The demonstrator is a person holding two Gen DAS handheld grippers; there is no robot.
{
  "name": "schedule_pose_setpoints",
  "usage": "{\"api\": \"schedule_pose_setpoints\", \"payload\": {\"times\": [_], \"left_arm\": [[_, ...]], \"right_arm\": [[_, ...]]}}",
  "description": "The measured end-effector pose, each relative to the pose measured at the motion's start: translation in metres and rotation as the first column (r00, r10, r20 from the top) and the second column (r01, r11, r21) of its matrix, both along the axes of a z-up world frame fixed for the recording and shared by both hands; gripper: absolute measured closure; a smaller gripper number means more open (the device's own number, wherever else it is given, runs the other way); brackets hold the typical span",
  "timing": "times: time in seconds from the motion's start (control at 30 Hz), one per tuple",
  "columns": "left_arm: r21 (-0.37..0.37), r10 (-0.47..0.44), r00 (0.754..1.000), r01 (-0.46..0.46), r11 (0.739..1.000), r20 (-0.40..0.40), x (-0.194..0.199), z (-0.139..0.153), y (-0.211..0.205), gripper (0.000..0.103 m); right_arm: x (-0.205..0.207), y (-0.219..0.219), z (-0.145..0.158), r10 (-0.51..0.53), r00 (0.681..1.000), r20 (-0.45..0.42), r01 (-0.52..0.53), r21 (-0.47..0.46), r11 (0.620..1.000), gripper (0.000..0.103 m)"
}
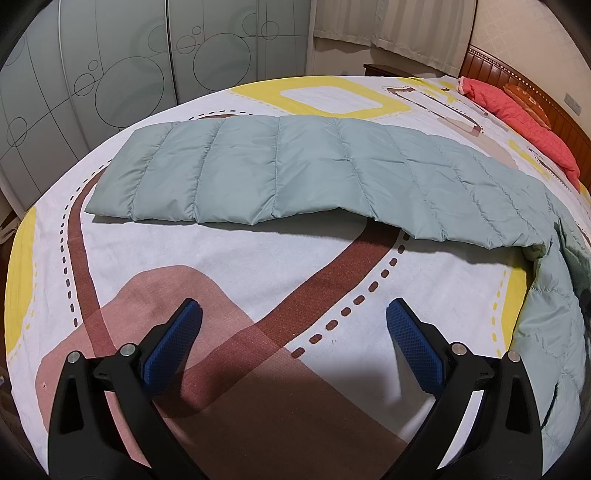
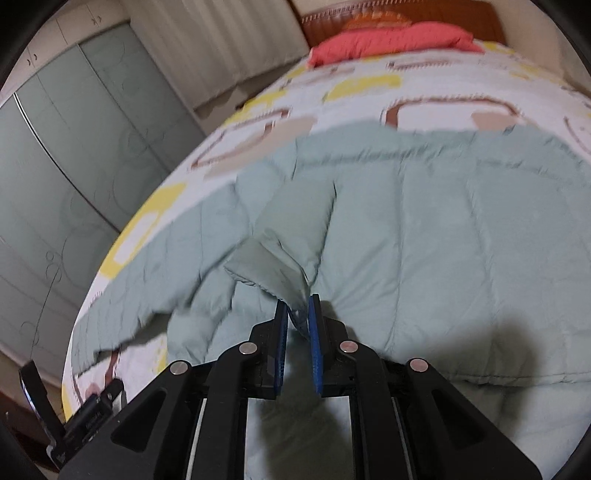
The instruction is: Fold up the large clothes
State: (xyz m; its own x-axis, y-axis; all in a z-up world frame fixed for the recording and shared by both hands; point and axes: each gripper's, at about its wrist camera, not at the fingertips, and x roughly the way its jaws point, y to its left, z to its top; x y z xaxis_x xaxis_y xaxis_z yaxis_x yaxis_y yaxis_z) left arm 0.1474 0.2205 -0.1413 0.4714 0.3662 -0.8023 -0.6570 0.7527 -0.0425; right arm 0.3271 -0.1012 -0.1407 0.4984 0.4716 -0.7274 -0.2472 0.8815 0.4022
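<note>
A pale green quilted down garment [image 1: 295, 166] lies spread across the patterned bed sheet [image 1: 221, 254], with one part hanging down at the right edge. My left gripper [image 1: 294, 314] hovers over bare sheet in front of it, jaws wide open with nothing between the blue pads [image 1: 173, 343]. In the right wrist view the same green garment [image 2: 424, 240] fills the middle. My right gripper [image 2: 297, 306] is shut on a pinched fold of its fabric [image 2: 269, 269], which stands lifted above the rest. The view is blurred by motion.
A coral-red pillow [image 1: 517, 114] lies by the wooden headboard [image 1: 528, 85] at the far right. Frosted wardrobe doors [image 1: 92, 74] stand beyond the bed on the left, curtains [image 1: 388, 22] behind. A black tool [image 2: 74, 417] shows at the lower left in the right wrist view.
</note>
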Motion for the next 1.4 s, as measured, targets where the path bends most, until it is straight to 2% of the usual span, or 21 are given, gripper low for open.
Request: {"api": "schedule_pose_setpoints", "payload": {"times": [0.03, 0.1, 0.13, 0.17, 0.33, 0.47, 0.53, 0.63, 0.7, 0.83, 0.87, 1.03, 1.17, 1.27, 1.33, 1.4], "left_arm": [[0.001, 0.0, 1.0, 0.0, 1.0, -0.001, 0.0, 0.0, 0.0, 0.003], [0.001, 0.0, 1.0, 0.0, 1.0, -0.001, 0.0, 0.0, 0.0, 0.003], [0.001, 0.0, 1.0, 0.0, 1.0, -0.001, 0.0, 0.0, 0.0, 0.003], [0.001, 0.0, 1.0, 0.0, 1.0, -0.001, 0.0, 0.0, 0.0, 0.003], [0.003, 0.0, 1.0, 0.0, 1.0, -0.002, 0.0, 0.0, 0.0, 0.003], [0.004, 0.0, 1.0, 0.0, 1.0, -0.003, 0.001, -0.001, -0.001, 0.003], [0.006, -0.001, 1.0, 0.001, 1.0, -0.004, 0.001, -0.001, -0.001, 0.003], [0.007, -0.001, 1.0, 0.001, 1.0, -0.004, 0.001, -0.002, -0.001, 0.003], [0.01, -0.002, 1.0, 0.002, 1.0, -0.007, 0.002, -0.002, -0.001, 0.003], [0.018, -0.003, 1.0, 0.003, 1.0, -0.014, 0.004, -0.003, -0.001, 0.002], [0.019, -0.003, 1.0, 0.003, 1.0, -0.015, 0.004, -0.003, -0.001, 0.002], [0.021, -0.003, 1.0, 0.003, 1.0, -0.016, 0.005, -0.003, -0.001, 0.002], [0.024, -0.003, 1.0, 0.003, 1.0, -0.018, 0.005, -0.004, -0.001, 0.002], [0.024, -0.003, 1.0, 0.003, 1.0, -0.019, 0.005, -0.004, -0.001, 0.002], [0.026, -0.003, 1.0, 0.003, 1.0, -0.02, 0.006, -0.004, -0.001, 0.002], [0.027, -0.003, 1.0, 0.003, 1.0, -0.02, 0.006, -0.004, 0.0, 0.002]], "right_arm": [[-0.001, 0.001, -0.002, 0.006, 1.0, -0.008, -0.006, 0.001, 1.0, 0.086], [-0.004, 0.0, -0.002, 0.023, 1.0, -0.013, -0.023, 0.012, 1.0, 0.064], [-0.008, -0.001, 0.0, 0.031, 0.999, -0.011, -0.031, 0.024, 0.999, 0.039], [-0.012, -0.003, 0.004, 0.032, 0.999, 0.001, -0.032, 0.037, 0.999, 0.033], [-0.037, -0.037, 0.037, 0.006, 0.995, 0.102, -0.01, 0.036, 0.999, 0.034], [-0.038, -0.114, 0.054, -0.142, 0.981, 0.134, 0.143, 0.006, 0.99, 0.051], [-0.033, -0.155, 0.052, -0.224, 0.966, 0.128, 0.229, -0.02, 0.973, 0.057], [-0.031, -0.21, 0.041, -0.33, 0.938, 0.11, 0.338, -0.069, 0.939, 0.058], [-0.03, -0.234, 0.026, -0.362, 0.929, 0.083, 0.369, -0.104, 0.924, 0.058], [-0.02, -0.247, -0.018, -0.351, 0.936, -0.01, 0.346, -0.149, 0.926, 0.06], [-0.019, -0.247, -0.024, -0.341, 0.94, 0.0, 0.338, -0.144, 0.93, 0.06], [-0.016, -0.251, 0.002, -0.33, 0.944, 0.019, 0.33, -0.135, 0.934, 0.06], [0.008, -0.268, 0.022, -0.388, 0.916, 0.1, 0.399, -0.149, 0.905, 0.059], [0.03, -0.278, 0.009, -0.418, 0.905, 0.082, 0.426, -0.142, 0.894, 0.058], [0.047, -0.279, -0.014, -0.418, 0.908, 0.014, 0.415, -0.164, 0.895, 0.058], [0.053, -0.273, -0.021, -0.402, 0.916, 0.02, 0.398, -0.193, 0.897, 0.058]]}}
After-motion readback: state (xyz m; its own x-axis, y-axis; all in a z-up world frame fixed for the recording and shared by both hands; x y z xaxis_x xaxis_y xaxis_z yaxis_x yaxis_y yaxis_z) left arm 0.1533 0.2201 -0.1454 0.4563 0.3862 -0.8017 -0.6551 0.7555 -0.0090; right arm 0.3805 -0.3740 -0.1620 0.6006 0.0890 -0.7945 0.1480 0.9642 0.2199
